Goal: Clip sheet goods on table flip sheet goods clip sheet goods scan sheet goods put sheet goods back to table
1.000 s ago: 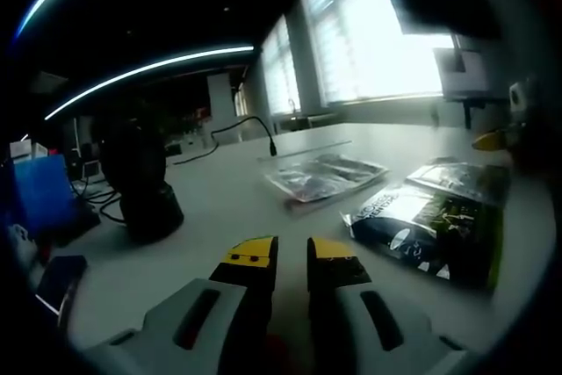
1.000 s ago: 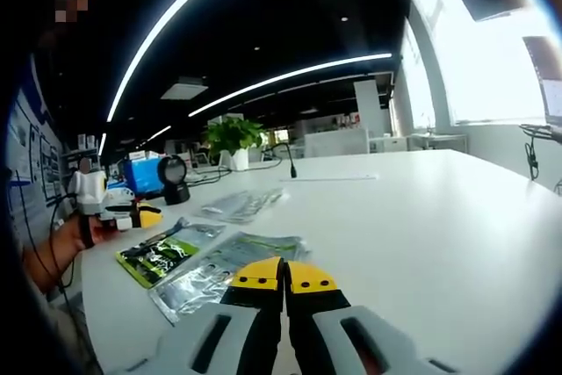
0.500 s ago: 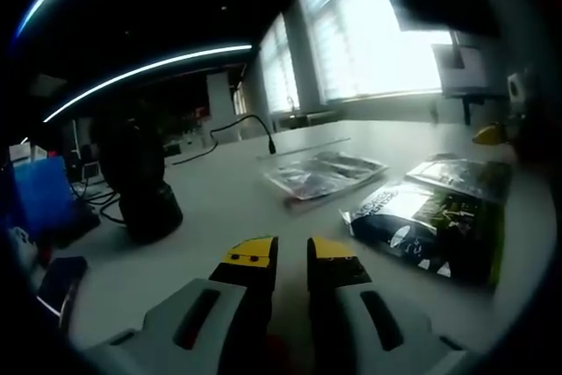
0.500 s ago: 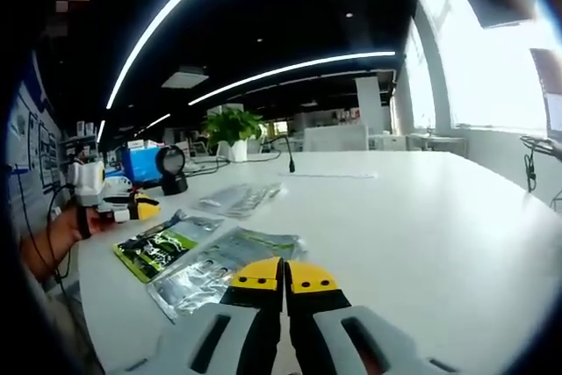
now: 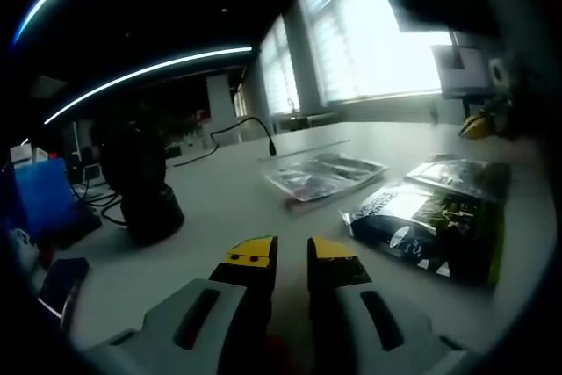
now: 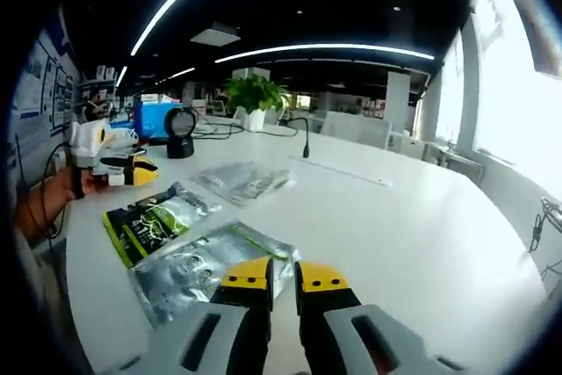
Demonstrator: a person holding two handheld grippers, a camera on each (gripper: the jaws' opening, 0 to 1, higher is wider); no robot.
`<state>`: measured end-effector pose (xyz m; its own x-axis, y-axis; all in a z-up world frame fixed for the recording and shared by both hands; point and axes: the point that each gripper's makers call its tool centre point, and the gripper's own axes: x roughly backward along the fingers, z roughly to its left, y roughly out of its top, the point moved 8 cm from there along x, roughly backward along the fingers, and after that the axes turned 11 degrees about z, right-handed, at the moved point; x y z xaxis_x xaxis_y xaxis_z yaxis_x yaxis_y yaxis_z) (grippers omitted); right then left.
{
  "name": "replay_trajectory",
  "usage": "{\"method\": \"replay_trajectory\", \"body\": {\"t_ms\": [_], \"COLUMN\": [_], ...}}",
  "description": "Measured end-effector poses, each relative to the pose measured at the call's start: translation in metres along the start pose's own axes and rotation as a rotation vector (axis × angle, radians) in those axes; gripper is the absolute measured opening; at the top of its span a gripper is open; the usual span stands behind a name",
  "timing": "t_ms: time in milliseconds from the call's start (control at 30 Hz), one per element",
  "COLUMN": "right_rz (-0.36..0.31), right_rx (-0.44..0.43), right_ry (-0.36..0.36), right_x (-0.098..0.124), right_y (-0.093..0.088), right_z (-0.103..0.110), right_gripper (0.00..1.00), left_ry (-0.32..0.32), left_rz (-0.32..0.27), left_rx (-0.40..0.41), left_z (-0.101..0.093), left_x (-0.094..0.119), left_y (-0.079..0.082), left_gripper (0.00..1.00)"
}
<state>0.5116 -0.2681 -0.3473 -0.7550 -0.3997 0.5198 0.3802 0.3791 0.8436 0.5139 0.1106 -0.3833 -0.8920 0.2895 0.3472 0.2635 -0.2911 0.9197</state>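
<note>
Both hand-held grippers: grey bodies, yellow jaw tips – left hand-held gripper (image 5: 291, 256), right hand-held gripper (image 6: 283, 277). Plain white bench (image 6: 421, 234). Flat black-and-green printed foil pouch (image 6: 156, 218) with white lettering. Silvery clear-plastic pouch with green edge (image 6: 204, 267). Clear glossy pouch with dark mottled contents (image 5: 323, 174). Black round-headed scanner stand (image 5: 140, 183). Blue box (image 5: 44, 195) beside it. Green leafy potted plant (image 6: 255, 94).

Three sheet packs lying on the table (image 6: 421, 217), seen from the right gripper view: nearest pack (image 6: 204, 267) sitting just ahead of the right gripper (image 6: 283, 275), middle pack (image 6: 154, 219) just left of it, far pack (image 6: 243, 182) resting behind both. Scanner stand (image 6: 180, 131) standing farther back-left, plant (image 6: 255, 98) sitting behind it.
</note>
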Motion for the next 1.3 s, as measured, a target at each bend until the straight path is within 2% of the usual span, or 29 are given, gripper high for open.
{"method": "replay_trajectory", "body": {"t_ms": [300, 567, 767, 1133, 1300], "right_rz": [0.061, 0.106, 0.177, 0.303, 0.332], "right_rx": [0.086, 0.122, 0.161, 0.13, 0.149], "right_ry": [0.025, 0.048, 0.057, 0.155, 0.159], "right_x": [-0.009, -0.016, -0.024, -0.04, -0.046], "right_y": [0.01, 0.019, 0.022, 0.024, 0.024], "right_z": [-0.005, -0.005, -0.006, -0.007, -0.007], "right_gripper": [0.1, 0.11, 0.13, 0.19, 0.19], "left_ry": [0.002, -0.006, -0.011, -0.01, -0.012], "left_rz": [-0.002, -0.005, -0.007, -0.002, -0.003], "left_rx": [-0.003, -0.004, -0.012, -0.018, -0.018], "left_z": [0.001, 0.0, -0.001, -0.001, -0.002], "left_x": [0.0, 0.0, 0.0, 0.0, 0.0], "left_y": [0.0, 0.0, 0.0, 0.0, 0.0], "left_gripper": [0.07, 0.08, 0.09, 0.09, 0.09]}}
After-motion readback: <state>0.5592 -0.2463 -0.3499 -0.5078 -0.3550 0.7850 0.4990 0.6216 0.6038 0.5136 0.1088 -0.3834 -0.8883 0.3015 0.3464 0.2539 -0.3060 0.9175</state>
